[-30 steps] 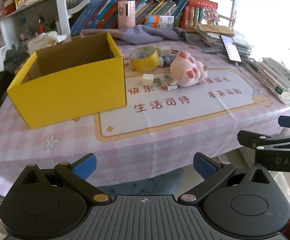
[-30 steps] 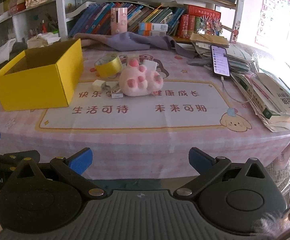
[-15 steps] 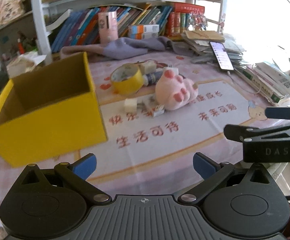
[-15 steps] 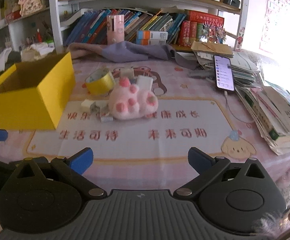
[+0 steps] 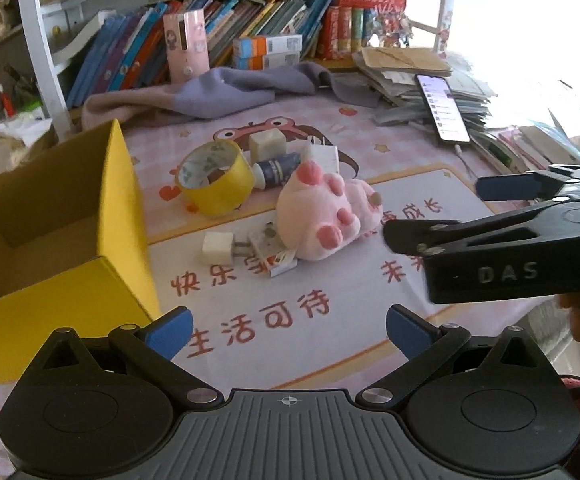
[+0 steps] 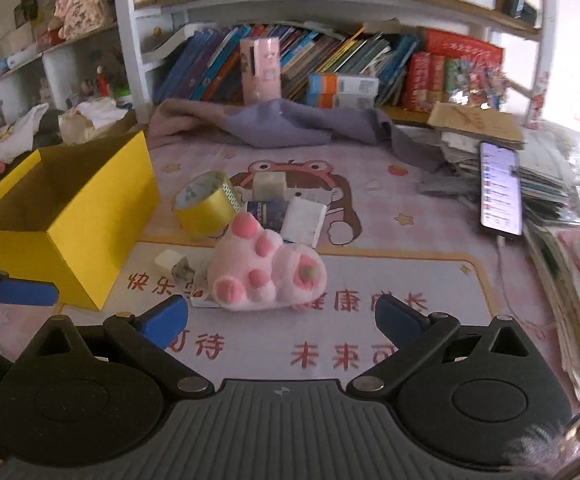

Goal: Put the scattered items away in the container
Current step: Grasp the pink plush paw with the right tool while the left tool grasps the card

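Note:
An open yellow cardboard box point(image 5: 62, 240) point(image 6: 74, 216) stands at the left of the table. To its right lie a pink plush paw point(image 5: 325, 216) point(image 6: 268, 270), a yellow tape roll point(image 5: 216, 178) point(image 6: 206, 204), a small white cube point(image 5: 218, 248) point(image 6: 168, 260), a dark blue tube point(image 5: 276, 172), a beige block point(image 6: 269, 185), a white packet point(image 6: 303, 222) and a little carton point(image 5: 280, 262). My left gripper point(image 5: 288, 328) is open and empty, near the box's front corner. My right gripper point(image 6: 280, 318) is open and empty, just short of the paw.
A grey-purple cloth point(image 6: 290, 126) lies at the back below a bookshelf point(image 6: 329, 64). A lit phone point(image 6: 499, 188) rests on stacked papers and books point(image 5: 469, 100) at the right. The pink printed tablecloth point(image 5: 274, 320) covers the table.
Both grippers have moved forward over the table toward the items. The right gripper now reaches in beside the plush paw in the left wrist view. Nothing has been picked up.

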`<move>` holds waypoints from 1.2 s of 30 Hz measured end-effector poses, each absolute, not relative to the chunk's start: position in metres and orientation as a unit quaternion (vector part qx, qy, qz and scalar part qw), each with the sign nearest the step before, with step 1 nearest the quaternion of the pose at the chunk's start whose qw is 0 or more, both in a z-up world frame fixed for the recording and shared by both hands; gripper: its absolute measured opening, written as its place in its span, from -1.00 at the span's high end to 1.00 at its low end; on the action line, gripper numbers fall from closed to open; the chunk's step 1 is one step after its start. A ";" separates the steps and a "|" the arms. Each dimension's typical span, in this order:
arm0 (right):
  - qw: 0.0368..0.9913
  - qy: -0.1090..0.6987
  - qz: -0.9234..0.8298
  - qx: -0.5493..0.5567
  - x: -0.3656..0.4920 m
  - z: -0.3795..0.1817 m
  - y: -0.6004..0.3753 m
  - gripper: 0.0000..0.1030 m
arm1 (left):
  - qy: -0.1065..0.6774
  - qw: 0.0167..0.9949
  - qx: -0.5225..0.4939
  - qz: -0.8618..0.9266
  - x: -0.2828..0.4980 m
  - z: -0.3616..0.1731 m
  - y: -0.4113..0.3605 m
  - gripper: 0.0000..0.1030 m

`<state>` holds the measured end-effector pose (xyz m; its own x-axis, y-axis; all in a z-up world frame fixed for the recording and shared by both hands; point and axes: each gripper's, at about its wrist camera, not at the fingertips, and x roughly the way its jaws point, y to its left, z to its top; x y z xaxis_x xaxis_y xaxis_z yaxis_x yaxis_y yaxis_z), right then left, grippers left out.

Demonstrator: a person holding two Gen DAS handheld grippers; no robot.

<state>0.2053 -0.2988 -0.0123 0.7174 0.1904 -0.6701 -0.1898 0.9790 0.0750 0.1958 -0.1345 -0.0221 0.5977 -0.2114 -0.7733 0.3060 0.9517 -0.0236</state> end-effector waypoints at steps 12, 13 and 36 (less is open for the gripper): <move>0.881 0.400 0.242 -0.073 0.283 -0.045 -0.292 -0.99 | 0.472 0.875 0.058 -0.088 0.235 -0.044 -0.171 -0.93; 0.878 0.400 0.252 -0.080 0.288 -0.049 -0.290 -0.99 | 0.470 0.876 0.064 -0.081 0.236 -0.044 -0.174 -0.93; 0.881 0.414 0.215 -0.078 0.313 -0.060 -0.381 -0.52 | 0.495 0.868 0.038 -0.020 0.300 -0.080 -0.192 -0.69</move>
